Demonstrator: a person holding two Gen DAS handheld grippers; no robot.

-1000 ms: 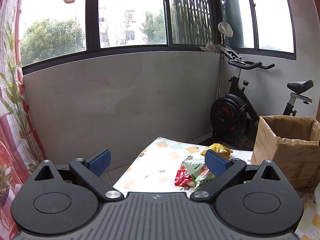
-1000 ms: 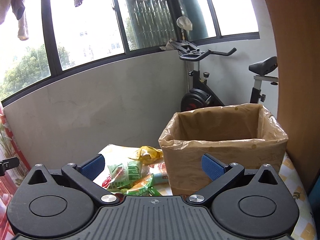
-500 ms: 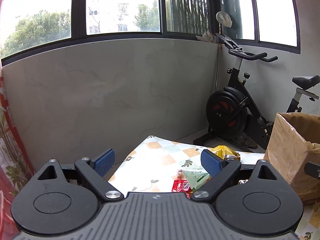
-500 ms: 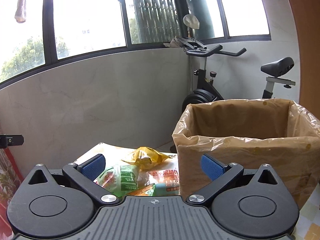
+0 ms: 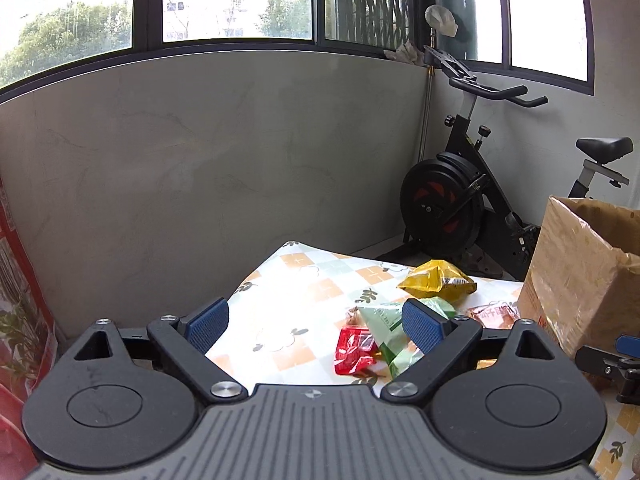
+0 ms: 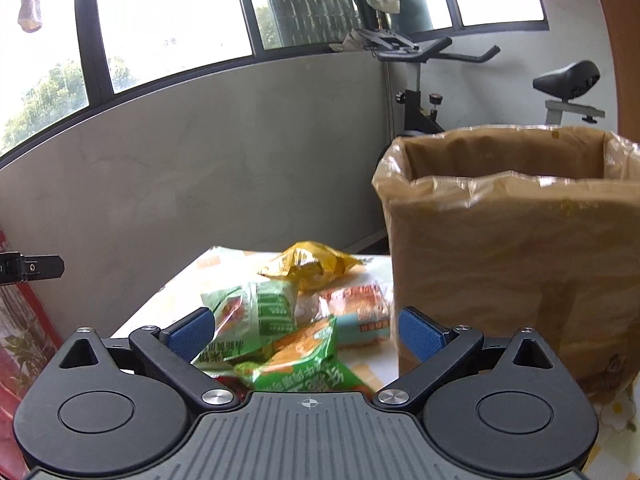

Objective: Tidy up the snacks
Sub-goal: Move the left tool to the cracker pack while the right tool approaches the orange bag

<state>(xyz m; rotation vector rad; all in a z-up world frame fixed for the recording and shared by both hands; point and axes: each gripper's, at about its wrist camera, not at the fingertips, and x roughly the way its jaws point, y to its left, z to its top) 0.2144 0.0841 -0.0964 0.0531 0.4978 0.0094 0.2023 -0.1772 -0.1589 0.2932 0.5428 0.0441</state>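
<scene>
Exercise bike: black, parked in the corner by the grey wall.
Windows: dark-framed, trees outside.
Curtain: red patterned, far left.
Surface: checked cloth with leaf print.

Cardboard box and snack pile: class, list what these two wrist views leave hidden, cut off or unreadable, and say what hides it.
- Cardboard box contents: right wrist view, hidden by its near wall and plastic liner.
- Box in the left wrist view: cut off by the right edge.
- Lowest green packet: right wrist view, partly hidden by the right gripper body.
- Packet print: blurred, too small to read.
- Red packet: left wrist view, lower edge hidden behind the left gripper.
</scene>
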